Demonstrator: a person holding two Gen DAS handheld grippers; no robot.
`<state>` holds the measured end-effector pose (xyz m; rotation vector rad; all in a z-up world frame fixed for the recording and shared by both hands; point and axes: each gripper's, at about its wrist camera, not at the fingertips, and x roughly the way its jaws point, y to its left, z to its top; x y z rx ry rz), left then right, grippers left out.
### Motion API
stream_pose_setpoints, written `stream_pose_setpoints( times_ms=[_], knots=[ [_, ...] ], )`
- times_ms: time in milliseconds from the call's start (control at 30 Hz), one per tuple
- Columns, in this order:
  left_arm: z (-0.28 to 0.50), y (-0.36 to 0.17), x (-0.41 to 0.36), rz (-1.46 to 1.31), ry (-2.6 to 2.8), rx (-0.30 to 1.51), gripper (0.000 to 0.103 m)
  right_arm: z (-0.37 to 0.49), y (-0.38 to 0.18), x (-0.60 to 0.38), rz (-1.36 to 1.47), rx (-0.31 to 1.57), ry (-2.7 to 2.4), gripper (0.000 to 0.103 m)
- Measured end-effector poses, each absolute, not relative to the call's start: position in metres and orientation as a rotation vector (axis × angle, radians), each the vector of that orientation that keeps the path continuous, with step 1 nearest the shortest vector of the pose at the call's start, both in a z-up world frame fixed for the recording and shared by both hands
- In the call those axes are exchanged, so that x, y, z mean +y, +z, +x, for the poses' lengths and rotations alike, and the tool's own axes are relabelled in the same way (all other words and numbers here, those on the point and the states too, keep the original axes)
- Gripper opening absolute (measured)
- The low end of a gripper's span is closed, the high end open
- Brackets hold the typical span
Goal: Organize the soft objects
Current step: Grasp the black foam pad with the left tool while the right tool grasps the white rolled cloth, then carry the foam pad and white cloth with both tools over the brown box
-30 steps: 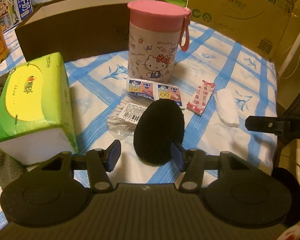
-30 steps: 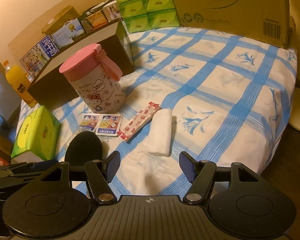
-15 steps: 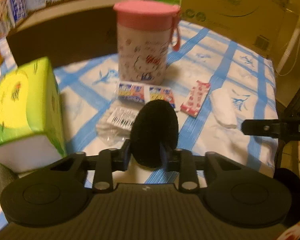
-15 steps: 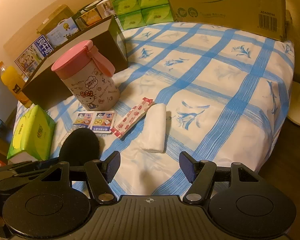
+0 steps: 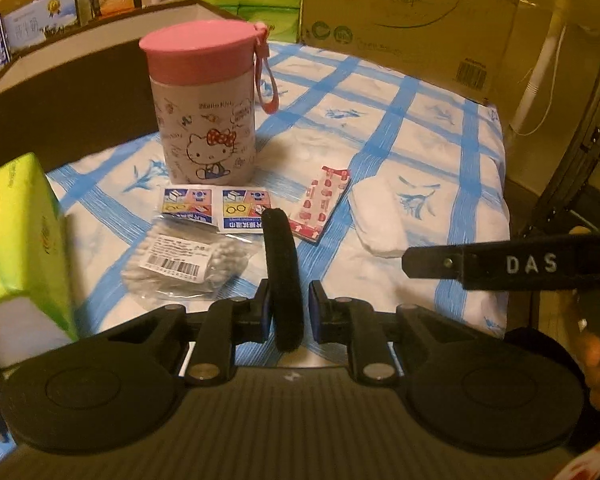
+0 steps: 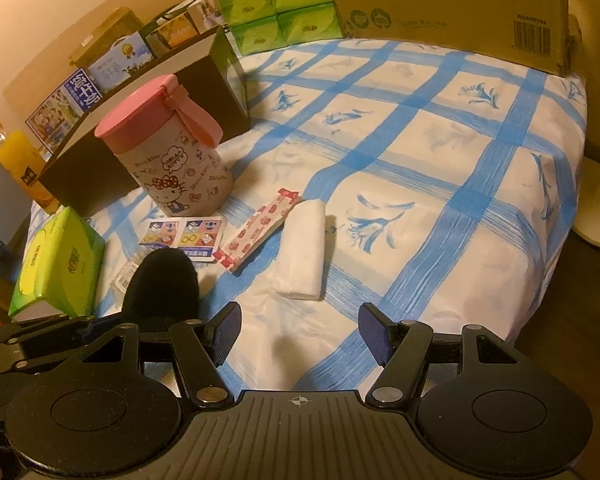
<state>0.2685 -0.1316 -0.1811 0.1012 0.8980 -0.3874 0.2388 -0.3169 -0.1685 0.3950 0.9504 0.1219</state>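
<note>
a flat, fuzzy black pad [image 5: 283, 280], oval in outline and matte like dense felt or sponge, is seen edge-on between the blue ribbed pads of the left gripper [image 5: 286, 312]; the jaws are closing on it and already press its lower part from both sides, so that it is stood upright above the cloth. from the right wrist view the same pad [image 6: 162, 286] is shown broadside as a dark rounded disc.

the right gripper [image 6: 300, 336] is held wide apart with nothing between its pads, over a bare patch of the tablecloth [image 6: 440, 152], a smooth white fabric crossed by brushed blue stripes and printed with small blue sprigs.

on the cloth beyond the black pad, a crinkled clear bag of cotton swabs [image 5: 188, 260] with a barcode label is laid, and just behind it two glossy square wipe sachets [image 5: 216, 208] joined side by side. a long, thin red-and-white packet [image 5: 324, 204] is set beside a soft white folded cloth [image 5: 376, 220] of oblong, rounded form. behind them a cylindrical canister [image 5: 206, 108] with a smooth pink lid and loop strap is stood. a green plastic-wrapped tissue pack [image 5: 16, 236], block-shaped, is placed at the left.
</note>
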Motion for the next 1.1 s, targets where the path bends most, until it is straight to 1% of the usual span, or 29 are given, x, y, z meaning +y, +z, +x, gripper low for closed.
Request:
stream_pose_setpoints(
  times_ms=[33,67,133,400,467,500,667,700,767,833,933,1000,1100],
  knots=[
    [0.271,-0.183,-0.132,0.093,-0.385,0.905,0.016,0.239,-0.169,-0.317,0.394,0.951,0.122,0.065],
    [0.273,-0.185,-0.132,0.090,-0.382,0.909,0.012,0.240,-0.170,-0.317,0.393,0.953,0.122,0.065],
    [0.277,-0.188,-0.131,0.088,-0.377,0.910,0.010,0.242,-0.172,-0.317,0.384,0.956,0.124,0.065],
    [0.283,-0.189,-0.132,0.086,-0.378,0.888,0.009,0.263,-0.180,-0.307,0.271,0.930,0.126,0.065],
    [0.285,-0.189,-0.133,0.085,-0.377,0.886,0.009,0.270,-0.182,-0.304,0.246,0.926,0.129,0.061],
    [0.286,-0.189,-0.133,0.085,-0.375,0.884,0.009,0.273,-0.184,-0.303,0.240,0.928,0.132,0.058],
    [0.296,-0.189,-0.134,0.083,-0.363,0.874,0.009,0.286,-0.195,-0.295,0.209,0.937,0.131,0.054],
    [0.298,-0.190,-0.134,0.083,-0.360,0.874,0.009,0.287,-0.196,-0.293,0.198,0.931,0.127,0.052],
    [0.301,-0.190,-0.134,0.078,-0.357,0.876,0.009,0.290,-0.196,-0.290,0.163,0.923,0.124,0.043],
    [0.303,-0.190,-0.134,0.074,-0.356,0.876,0.009,0.291,-0.197,-0.286,0.114,0.922,0.117,0.024],
    [0.302,-0.190,-0.134,0.074,-0.356,0.876,0.009,0.290,-0.197,-0.287,0.102,0.920,0.130,0.012],
    [0.301,-0.190,-0.134,0.075,-0.357,0.877,0.009,0.289,-0.196,-0.289,0.102,0.921,0.137,0.010],
    [0.300,-0.188,-0.133,0.073,-0.357,0.877,0.009,0.288,-0.194,-0.293,0.121,0.924,0.148,0.009]
  ],
)
